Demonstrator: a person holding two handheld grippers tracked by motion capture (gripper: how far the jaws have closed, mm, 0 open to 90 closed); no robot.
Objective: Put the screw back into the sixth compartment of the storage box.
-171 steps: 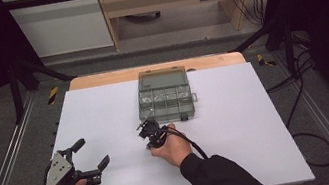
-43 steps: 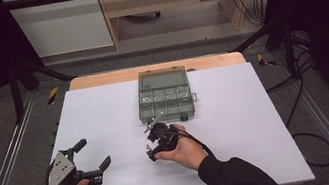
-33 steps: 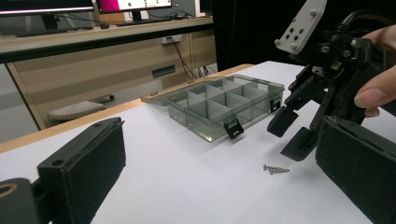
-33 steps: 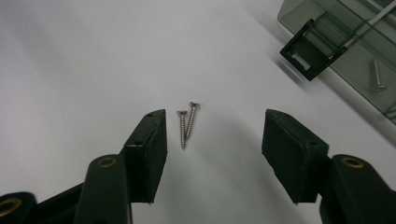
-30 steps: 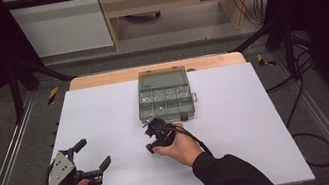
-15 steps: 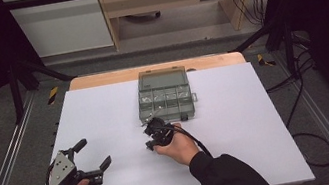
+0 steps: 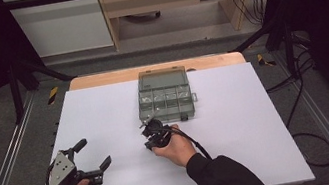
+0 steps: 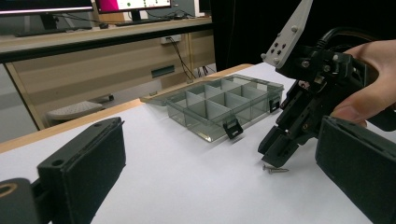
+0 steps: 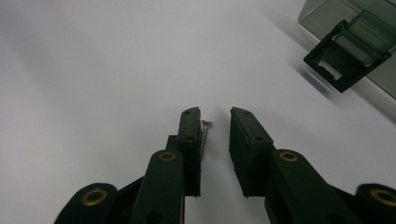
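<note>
The screw (image 9: 204,136) lies flat on the white table (image 7: 105,112), just in front of the open compartment box (image 7: 165,97). The right gripper (image 9: 215,114) has just been closing around it: a narrow gap remains, one pad touching the screw. The left gripper (image 7: 92,153) gapes wide, holding nothing.

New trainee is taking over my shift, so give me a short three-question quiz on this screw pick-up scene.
1. True or false: the right gripper has the screw clamped.
2. The lid of the compartment box is: A open, B latched shut.
3. What does the left gripper hold?

Key: 1 false: its jaws have just been closing, with the screw between them beside one pad and a gap left. 2 A. 3 Nothing; its jaws stand wide.
</note>
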